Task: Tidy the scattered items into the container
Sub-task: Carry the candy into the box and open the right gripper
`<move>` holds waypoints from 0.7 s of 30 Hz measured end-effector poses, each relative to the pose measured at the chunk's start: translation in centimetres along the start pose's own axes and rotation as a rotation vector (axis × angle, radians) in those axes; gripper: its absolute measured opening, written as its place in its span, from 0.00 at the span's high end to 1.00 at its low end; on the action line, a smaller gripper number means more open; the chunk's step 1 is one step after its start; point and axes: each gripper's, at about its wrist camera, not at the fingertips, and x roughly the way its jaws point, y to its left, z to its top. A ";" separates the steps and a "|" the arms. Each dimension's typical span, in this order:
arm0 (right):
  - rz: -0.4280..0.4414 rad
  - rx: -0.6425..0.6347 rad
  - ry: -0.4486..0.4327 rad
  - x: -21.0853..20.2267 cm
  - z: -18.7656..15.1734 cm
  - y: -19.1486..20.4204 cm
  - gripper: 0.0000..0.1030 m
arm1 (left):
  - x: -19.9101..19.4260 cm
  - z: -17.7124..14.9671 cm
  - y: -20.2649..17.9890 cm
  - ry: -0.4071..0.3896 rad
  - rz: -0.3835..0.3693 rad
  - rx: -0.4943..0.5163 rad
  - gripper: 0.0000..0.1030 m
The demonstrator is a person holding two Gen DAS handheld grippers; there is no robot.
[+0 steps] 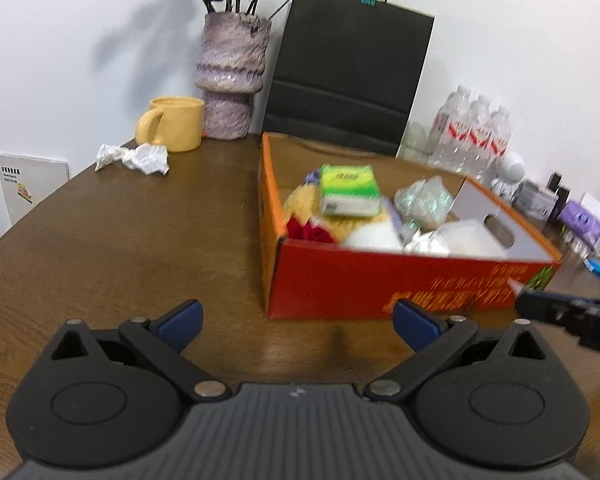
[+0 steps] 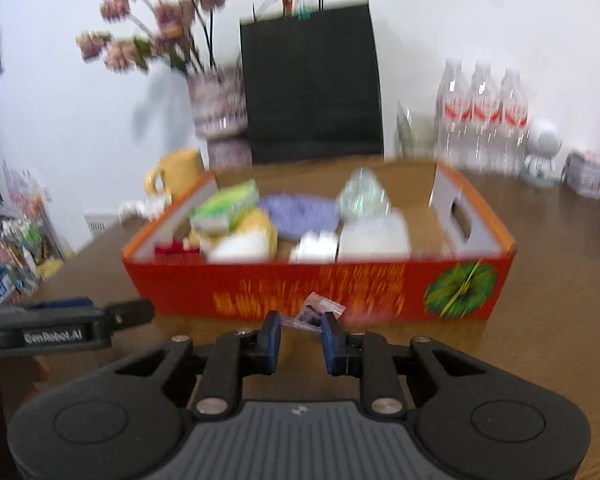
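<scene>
An orange-red cardboard box (image 1: 380, 280) stands on the brown table and holds a green tissue pack (image 1: 350, 190), yellow and white soft items and several wrapped things. My left gripper (image 1: 296, 324) is open and empty, in front of the box's near left corner. My right gripper (image 2: 300, 330) is shut on a small clear plastic packet (image 2: 314, 312) and holds it in front of the box's front wall (image 2: 300, 288). The right gripper shows in the left wrist view (image 1: 560, 312) at the far right. Crumpled white paper (image 1: 134, 158) lies on the table near the yellow mug.
A yellow mug (image 1: 172, 128), a purple vase of dried flowers (image 1: 232, 76) and a black paper bag (image 1: 348, 76) stand behind the box. Water bottles (image 1: 476, 132) and small items line the right wall. The left gripper shows in the right wrist view (image 2: 60, 326).
</scene>
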 end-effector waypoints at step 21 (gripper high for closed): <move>-0.056 -0.086 0.072 7.4 9.5 -2.7 0.10 | 2.5 7.3 -5.6 -0.039 0.089 0.054 0.00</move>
